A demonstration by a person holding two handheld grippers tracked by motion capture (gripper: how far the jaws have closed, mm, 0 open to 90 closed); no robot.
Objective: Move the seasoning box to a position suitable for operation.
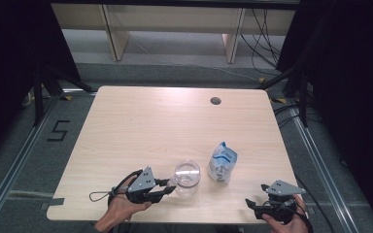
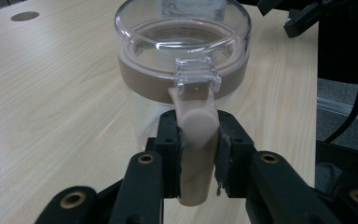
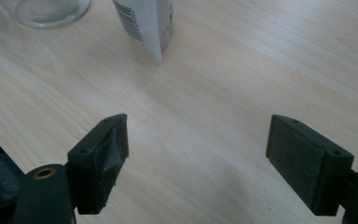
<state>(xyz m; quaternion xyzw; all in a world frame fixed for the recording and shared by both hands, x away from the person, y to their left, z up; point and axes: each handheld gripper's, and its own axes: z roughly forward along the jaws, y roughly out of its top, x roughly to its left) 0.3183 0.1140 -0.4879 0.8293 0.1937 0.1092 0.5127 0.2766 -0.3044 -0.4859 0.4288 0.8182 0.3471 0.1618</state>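
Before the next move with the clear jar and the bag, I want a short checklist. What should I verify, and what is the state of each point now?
1. Left hand-held gripper has a firm hold on the jar's handle: ok, both pads press its sides.
2. Clear jar stands upright on the table: ok.
3. Jar is open at the top: cannot tell; a clear latch sits at the rim, but a lid is hard to make out.
4. Right hand-held gripper is free: ok, jaws wide apart, nothing between them.
5. White bag is upright and apart from the jar: ok, it stands beside it with a gap.
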